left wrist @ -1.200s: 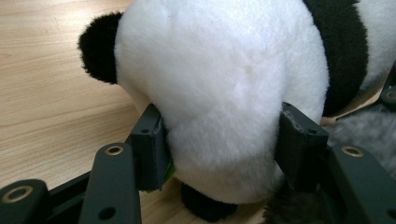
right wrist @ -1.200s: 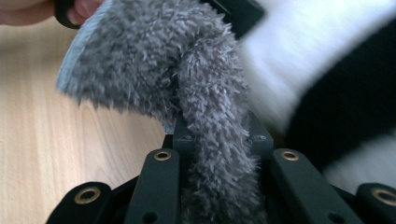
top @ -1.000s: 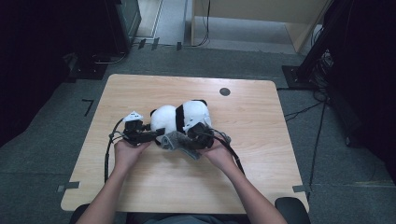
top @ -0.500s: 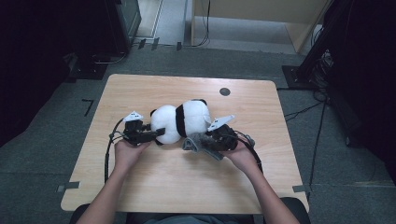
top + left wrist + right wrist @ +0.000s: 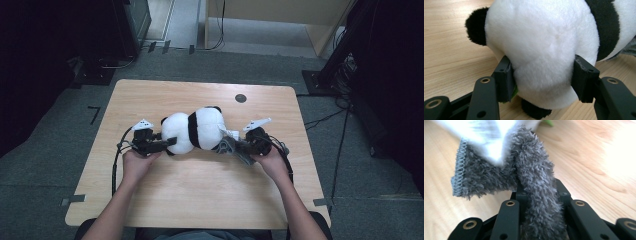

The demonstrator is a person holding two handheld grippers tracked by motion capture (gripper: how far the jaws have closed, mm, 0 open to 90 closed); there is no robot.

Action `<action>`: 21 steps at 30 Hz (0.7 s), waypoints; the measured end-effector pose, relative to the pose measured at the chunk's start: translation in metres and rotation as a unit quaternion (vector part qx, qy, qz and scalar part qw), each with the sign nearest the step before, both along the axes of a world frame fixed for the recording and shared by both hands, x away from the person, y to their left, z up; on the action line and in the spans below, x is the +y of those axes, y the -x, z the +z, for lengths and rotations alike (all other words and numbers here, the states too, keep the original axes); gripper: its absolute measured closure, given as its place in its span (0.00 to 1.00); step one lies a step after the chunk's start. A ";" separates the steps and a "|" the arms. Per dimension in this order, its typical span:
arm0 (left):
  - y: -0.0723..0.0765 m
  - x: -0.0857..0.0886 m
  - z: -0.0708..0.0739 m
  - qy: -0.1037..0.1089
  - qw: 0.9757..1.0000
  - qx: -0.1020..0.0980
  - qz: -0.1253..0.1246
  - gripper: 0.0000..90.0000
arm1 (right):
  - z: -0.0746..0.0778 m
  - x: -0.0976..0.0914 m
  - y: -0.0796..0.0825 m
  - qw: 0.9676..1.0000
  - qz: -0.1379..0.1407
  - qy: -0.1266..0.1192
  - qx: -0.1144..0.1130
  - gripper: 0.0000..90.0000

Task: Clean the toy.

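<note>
High view: left gripper (image 5: 167, 143) clamped on fluffy black-and-white plush panda (image 5: 195, 129), right gripper (image 5: 231, 147) pinching shaggy grey cloth (image 5: 506, 177). Mid-pull probably; next, tugging cloth free across wooden counter (image 5: 200, 200).

The white body of a plush panda (image 5: 544, 45) is clamped between the two black jaws of the left tongs (image 5: 542, 77) at the lower middle of the frame. A black ear is seen at upper left, and the wooden counter (image 5: 449, 50) lies beneath.
</note>
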State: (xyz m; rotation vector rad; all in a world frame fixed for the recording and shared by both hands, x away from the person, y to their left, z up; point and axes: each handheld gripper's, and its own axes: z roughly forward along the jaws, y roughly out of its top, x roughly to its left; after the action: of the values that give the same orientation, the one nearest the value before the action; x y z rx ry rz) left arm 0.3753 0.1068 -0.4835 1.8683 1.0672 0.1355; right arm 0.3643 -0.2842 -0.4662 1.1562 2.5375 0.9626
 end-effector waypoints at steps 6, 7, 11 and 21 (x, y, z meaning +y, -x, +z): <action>0.000 -0.001 0.000 0.002 1.000 0.003 0.002 0.48 | -0.002 -0.007 -0.016 1.000 -0.031 -0.002 0.001 0.81; 0.000 -0.001 0.000 0.004 1.000 0.005 0.003 0.48 | -0.002 -0.007 -0.018 0.999 -0.034 -0.003 -0.001 0.81; 0.001 -0.002 0.001 0.006 1.000 0.007 0.004 0.48 | -0.002 -0.001 -0.029 0.999 -0.042 -0.004 -0.005 0.82; 0.002 -0.002 0.001 0.015 1.000 0.011 0.010 0.47 | 0.000 -0.012 -0.032 0.996 -0.089 -0.008 -0.025 0.82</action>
State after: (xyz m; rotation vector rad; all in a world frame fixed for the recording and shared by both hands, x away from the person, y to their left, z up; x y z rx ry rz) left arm 0.3734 0.1048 -0.4820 1.8360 1.0974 0.1099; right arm 0.3962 -0.2963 -0.4660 1.3181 2.3450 0.9558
